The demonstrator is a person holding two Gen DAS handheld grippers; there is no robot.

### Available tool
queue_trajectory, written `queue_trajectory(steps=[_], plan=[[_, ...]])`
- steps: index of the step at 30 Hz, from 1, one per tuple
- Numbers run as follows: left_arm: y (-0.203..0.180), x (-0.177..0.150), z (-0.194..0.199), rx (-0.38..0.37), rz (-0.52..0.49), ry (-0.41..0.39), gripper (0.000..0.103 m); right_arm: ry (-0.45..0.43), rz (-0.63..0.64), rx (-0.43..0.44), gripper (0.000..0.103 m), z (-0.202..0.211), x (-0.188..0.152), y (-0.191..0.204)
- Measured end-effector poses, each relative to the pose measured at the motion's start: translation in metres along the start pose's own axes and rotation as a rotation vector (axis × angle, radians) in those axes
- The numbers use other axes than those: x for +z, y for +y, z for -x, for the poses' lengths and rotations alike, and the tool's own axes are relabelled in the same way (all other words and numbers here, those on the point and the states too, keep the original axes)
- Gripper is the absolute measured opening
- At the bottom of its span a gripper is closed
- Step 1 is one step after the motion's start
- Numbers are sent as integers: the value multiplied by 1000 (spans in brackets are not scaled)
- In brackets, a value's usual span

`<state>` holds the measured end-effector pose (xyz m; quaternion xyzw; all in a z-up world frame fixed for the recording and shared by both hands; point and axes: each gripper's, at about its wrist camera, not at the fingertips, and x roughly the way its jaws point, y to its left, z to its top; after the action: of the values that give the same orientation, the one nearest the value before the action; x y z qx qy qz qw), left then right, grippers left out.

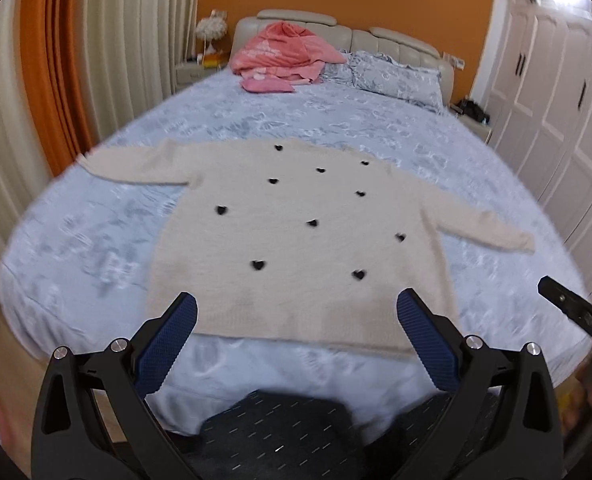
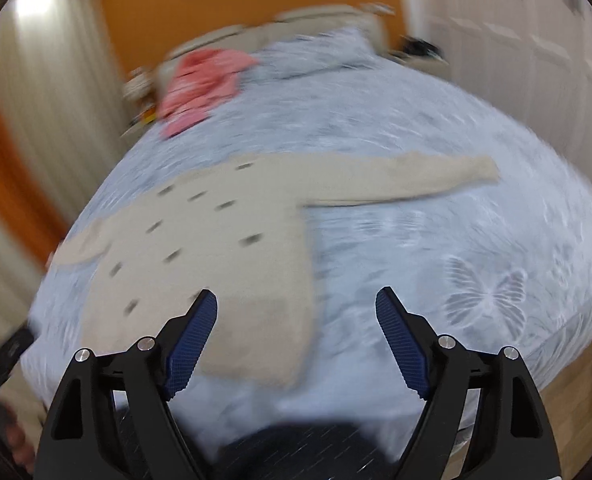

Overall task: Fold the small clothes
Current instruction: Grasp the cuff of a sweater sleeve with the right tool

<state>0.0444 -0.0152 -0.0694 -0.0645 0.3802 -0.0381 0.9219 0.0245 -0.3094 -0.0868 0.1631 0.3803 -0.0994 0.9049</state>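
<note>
Lying flat ahead of L gripper [image 1: 297, 308] (jaws wide): sweater [image 1: 296, 240]

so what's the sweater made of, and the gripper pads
Sweater: looks like soft knit, maybe wool or acrylic; matte cream surface, fuzzy edges, ribbed hem, small black tufted hearts. Pads: look like blue rubber or textured plastic, judging by the fine ridged grid, set on glossy black plastic fingers.

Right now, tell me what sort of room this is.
A bedroom, most likely: a large bed with a padded headboard and a pillow, a nightstand beside it, and tall white wardrobe doors along one wall.
</note>
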Motion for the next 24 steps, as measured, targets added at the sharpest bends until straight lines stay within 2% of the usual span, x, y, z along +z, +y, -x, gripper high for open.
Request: queue_trajectory(steps=[3,6,9,12,15,19,21,22,23,24], plan=[[-2,11,-23,-29,53,8,98,2,-97,-85,79,-36,33,-60],[-9,20,-54,-23,73,25,98,4,-161,-158,79,-82,71,-121],[-18,28,-84,-17,90,46,98,4,-291,-148,78,-133,108,-185],[-27,33,-117,-16,97,82,98,30,-407,-140,71,-184,135,-232],[-35,34,-148,-12,87,121,98,66,-507,-149,66,-230,152,-266],[-42,31,-181,-6,72,171,98,93,-583,-168,54,-269,159,-292],[-41,29,-189,-5,70,184,98,81,-605,-166,52,-281,163,-298],[-40,28,-194,-4,70,190,98,71,-602,-164,45,-284,166,-299],[-39,26,-197,-2,70,194,98,66,-595,-159,27,-287,169,-299],[-37,25,-199,1,71,198,98,69,-589,-141,17,-290,173,-298]])
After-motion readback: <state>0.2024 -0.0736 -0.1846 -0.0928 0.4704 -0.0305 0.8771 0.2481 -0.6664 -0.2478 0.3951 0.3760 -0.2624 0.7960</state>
